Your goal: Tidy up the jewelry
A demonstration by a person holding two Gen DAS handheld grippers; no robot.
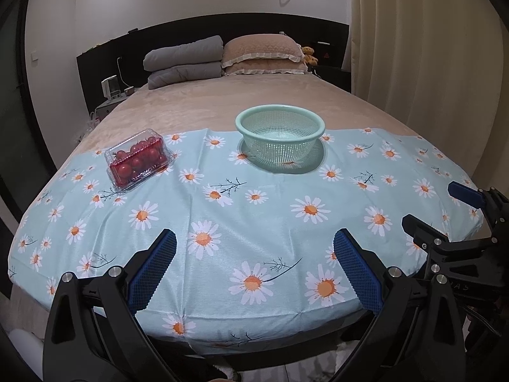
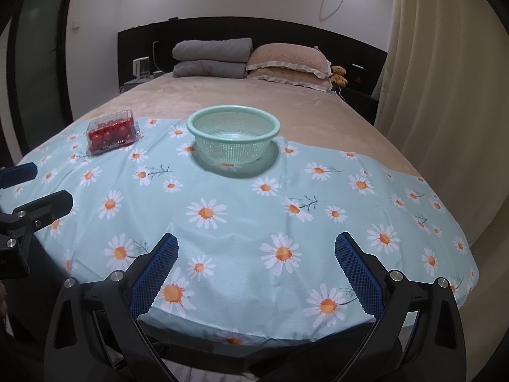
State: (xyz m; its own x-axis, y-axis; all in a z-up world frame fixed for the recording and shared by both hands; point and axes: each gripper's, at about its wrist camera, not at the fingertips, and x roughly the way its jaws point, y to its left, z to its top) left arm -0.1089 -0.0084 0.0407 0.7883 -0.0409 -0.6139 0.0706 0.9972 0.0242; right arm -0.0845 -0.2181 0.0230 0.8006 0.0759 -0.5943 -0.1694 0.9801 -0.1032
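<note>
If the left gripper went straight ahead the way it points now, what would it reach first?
Probably the green basket, which sits ahead and slightly right of the open left gripper. Before it, only the daisy cloth lies below the path. The tomato box is off to the left. Depth is uncertain.

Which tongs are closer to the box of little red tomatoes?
Left. The left tongs hang open at the near cloth edge, the tomato box ahead to their left. The right tongs, also open, sit further right.

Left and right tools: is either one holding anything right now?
No. The left tool and right tool are both open, with nothing between their pads.
</note>
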